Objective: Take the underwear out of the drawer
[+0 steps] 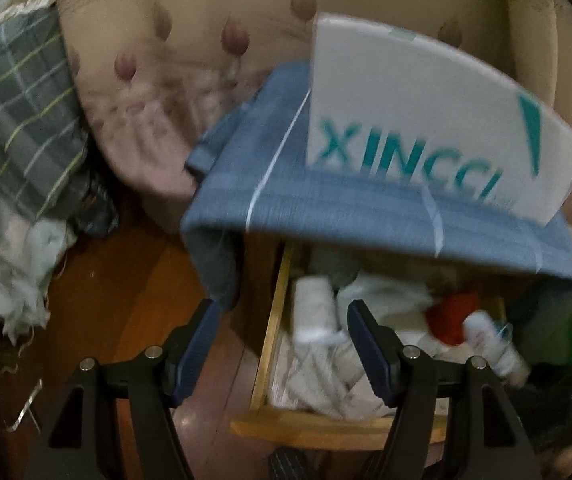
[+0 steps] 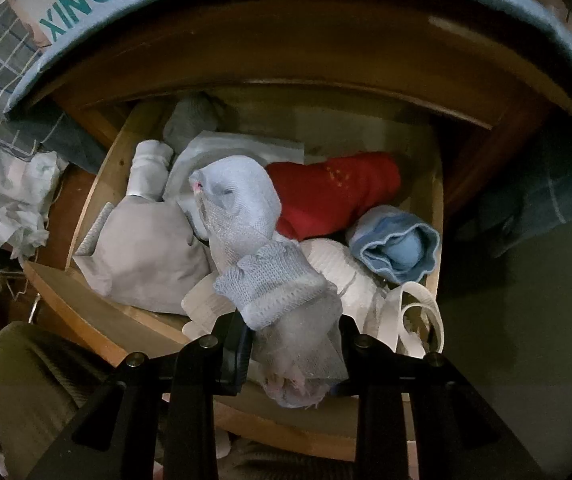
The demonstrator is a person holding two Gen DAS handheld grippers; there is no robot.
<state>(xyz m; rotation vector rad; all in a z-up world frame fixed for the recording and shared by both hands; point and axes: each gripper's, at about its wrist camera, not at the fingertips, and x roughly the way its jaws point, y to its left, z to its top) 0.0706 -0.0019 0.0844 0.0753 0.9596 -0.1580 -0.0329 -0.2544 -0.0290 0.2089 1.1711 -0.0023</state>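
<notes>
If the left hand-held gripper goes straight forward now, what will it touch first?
Probably the hanging edge of the blue cloth draped above the drawer; the open left hand-held gripper points toward it, though depth is unclear.

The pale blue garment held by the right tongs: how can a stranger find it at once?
Look into the open wooden drawer. The pale blue garment stretches from its middle to the right tongs at the front. Only it has lacy mesh; the red cloth beside it is plain.

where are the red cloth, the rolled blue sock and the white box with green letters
red cloth [image 2: 334, 192]: right wrist view, middle of its top side.
rolled blue sock [image 2: 396, 246]: right wrist view, the open rolled end.
white box [image 1: 418, 92]: left wrist view, blank face above the letters.
</notes>
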